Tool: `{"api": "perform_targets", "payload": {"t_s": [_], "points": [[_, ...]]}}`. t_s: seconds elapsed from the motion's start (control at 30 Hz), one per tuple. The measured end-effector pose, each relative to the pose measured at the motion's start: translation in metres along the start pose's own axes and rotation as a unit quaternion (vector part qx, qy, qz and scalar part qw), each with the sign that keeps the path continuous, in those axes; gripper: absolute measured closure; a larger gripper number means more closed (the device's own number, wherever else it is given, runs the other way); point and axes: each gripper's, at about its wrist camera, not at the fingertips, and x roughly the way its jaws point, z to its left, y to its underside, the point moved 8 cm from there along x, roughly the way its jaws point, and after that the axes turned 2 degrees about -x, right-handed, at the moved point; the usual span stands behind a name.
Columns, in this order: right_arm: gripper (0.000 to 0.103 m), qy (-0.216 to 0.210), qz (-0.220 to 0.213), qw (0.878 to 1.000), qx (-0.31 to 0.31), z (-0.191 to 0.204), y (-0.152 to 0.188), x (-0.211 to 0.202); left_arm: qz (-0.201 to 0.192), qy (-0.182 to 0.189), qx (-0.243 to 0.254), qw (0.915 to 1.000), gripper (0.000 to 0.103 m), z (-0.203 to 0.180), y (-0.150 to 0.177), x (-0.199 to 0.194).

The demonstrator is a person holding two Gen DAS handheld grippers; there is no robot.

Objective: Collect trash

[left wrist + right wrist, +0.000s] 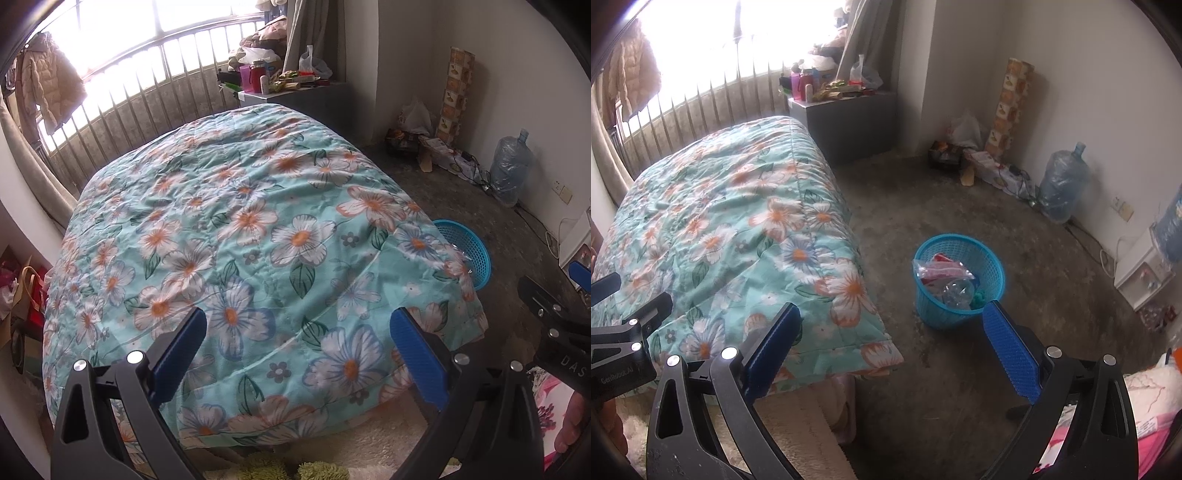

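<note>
**Beside the bed's foot corner: both grippers empty, basket already part filled**

Over the foot edge of the bed, the left wrist view shows the left gripper with its blue pads spread wide and nothing between them. Below it lies only the floral quilt, which looks bare of litter from edge to edge. The blue basket peeks out past the quilt's right foot corner, half hidden by the cloth. The other tool's black frame enters at the right edge of this view.

From the right wrist view, the right gripper also stands wide open and holds nothing. It looks down at the concrete floor between the bed's side edge and the wall. The blue basket stands on that floor, near the quilt's foot corner, and holds a clear bag with red print, a crushed clear bottle and something teal.

By my judgement this is a searching step: one drop seems finished and no next piece is in hand. Possible litter lies at the far wall's foot, near the water jug, though it is too small to be sure. The next move calls for picking a target, then carrying an open gripper over it.
</note>
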Motion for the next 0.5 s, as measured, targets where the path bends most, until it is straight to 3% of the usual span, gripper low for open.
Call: {"api": "perform_targets", "payload": {"t_s": [0.5], "points": [[0.008,0.0,0.001,1.0,0.003,-0.0024,-0.0007,0.001,-0.003,0.001,0.005,1.0,0.005,-0.0047,-0.0021,-0.0016]]}}
